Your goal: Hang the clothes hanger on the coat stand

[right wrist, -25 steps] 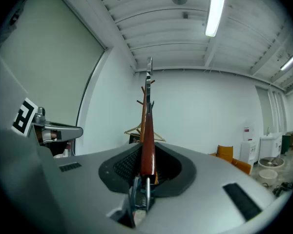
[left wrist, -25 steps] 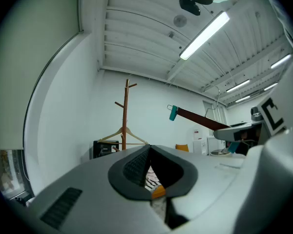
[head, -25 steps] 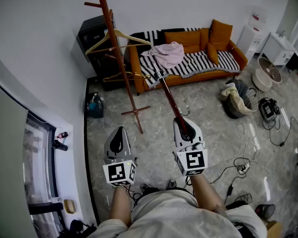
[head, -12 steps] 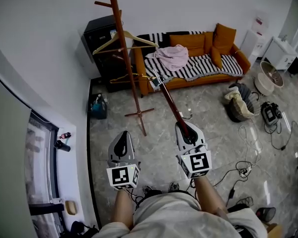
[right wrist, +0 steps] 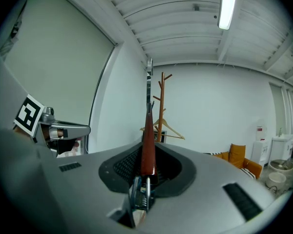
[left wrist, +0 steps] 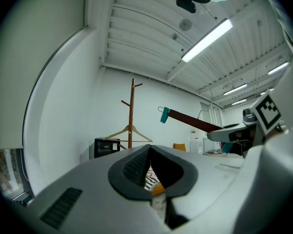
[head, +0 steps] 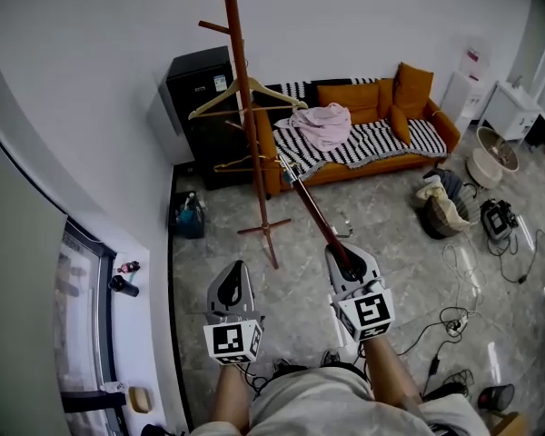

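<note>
A tall reddish-brown coat stand [head: 248, 116] rises on the floor ahead, left of the sofa; it also shows in the left gripper view [left wrist: 132, 112] and the right gripper view [right wrist: 161, 106]. A pale wooden hanger [head: 250, 94] hangs on one of its pegs. My right gripper [head: 346, 256] is shut on one end of a dark red clothes hanger [head: 313, 209], which points forward toward the stand [right wrist: 147, 140]. Its metal hook end [head: 282, 166] is short of the stand. My left gripper [head: 230, 282] is shut and holds nothing, to the left of the right one.
An orange sofa [head: 381, 84] with a striped blanket and a pink cloth [head: 325, 123] lines the back wall. A black cabinet [head: 204, 107] stands behind the stand. A dark bag [head: 189, 214] is on the floor at left; cables, a basket and gear lie at right [head: 454, 243].
The coat stand and sofa have shifted right and lower in the head view, and the stand looks a little nearer. Both grippers keep their grip and spacing.
</note>
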A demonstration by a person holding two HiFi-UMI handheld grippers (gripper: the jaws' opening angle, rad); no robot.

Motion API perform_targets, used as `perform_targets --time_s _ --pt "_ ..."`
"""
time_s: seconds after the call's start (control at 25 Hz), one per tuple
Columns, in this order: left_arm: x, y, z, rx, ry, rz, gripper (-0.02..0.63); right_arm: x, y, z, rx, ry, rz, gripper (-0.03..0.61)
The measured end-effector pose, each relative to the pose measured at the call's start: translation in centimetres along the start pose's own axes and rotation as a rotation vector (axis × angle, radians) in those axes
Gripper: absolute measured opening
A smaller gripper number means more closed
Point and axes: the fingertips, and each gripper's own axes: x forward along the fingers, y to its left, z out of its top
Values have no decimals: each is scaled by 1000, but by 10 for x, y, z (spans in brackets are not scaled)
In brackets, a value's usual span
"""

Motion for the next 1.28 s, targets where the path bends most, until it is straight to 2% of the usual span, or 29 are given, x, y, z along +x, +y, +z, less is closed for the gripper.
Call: perform_targets --time_s 0.4,0.68,0.84,0.96,1.16,1.28 --pt "-7 22 -13 -33 25 -53 9 19 35 -7 -30 40 32 51" --pt "17 28 -29 -37 48 -51 9 48 20 -15 -12 46 56 51" --pt "46 41 -36 -22 59 -28 9 83 9 -25 11 56 126 51" --pt "73 55 -39 10 79 -6 9 115 1 -26 14 69 211 51" --pt "125 88 -44 127 139 78 9 171 -21 -28 24 93 320 51" --pt "156 103 -34 175 130 108 9 200 -34 -30 23 112 379 51"
